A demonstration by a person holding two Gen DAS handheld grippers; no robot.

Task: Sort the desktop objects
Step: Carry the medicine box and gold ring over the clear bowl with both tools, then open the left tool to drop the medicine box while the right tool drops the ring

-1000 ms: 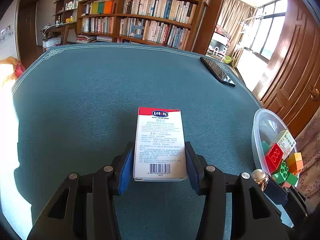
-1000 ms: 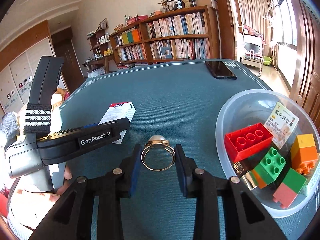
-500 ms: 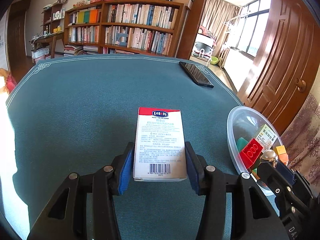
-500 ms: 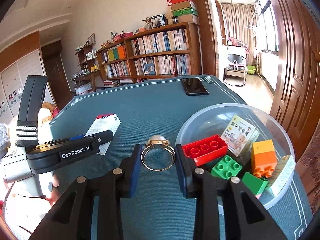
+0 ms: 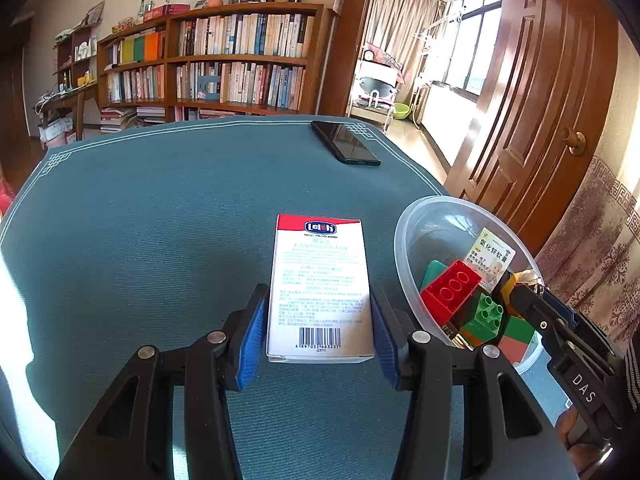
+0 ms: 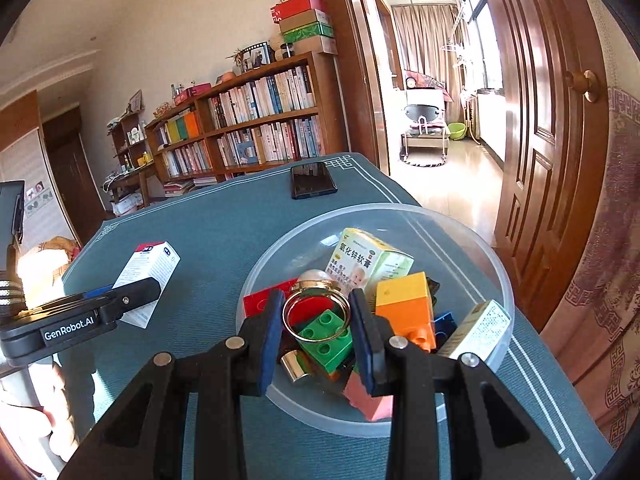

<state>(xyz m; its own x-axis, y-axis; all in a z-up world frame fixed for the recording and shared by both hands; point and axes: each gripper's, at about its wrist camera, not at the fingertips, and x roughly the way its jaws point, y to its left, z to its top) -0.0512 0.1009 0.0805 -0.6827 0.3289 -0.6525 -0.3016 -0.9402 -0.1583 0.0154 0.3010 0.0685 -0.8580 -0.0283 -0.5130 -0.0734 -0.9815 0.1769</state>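
Two grippers, both loaded, have carried their loads over to the bowl.

Nearest, our right gripper (image 6: pixel 316 316) clamps the pearl ring (image 6: pixel 317 307), now hovering over the clear bowl (image 6: pixel 496 264); our left gripper (image 5: pixel 319 328) pinches one white box (image 5: pixel 320 284), now just beside it. We judge the drop is next. Inside: several bricks, two cartons. Farthest: one phone (image 6: pixel 313 180).

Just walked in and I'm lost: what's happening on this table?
A person is sorting desk items with two hand-held tongs. The right tongs grip a gold pearl ring and hold it over the clear plastic bowl, which already contains toy bricks and small cartons. The left tongs clamp a white and red box above the green table mat, beside the bowl. A black phone lies at the table's far edge.
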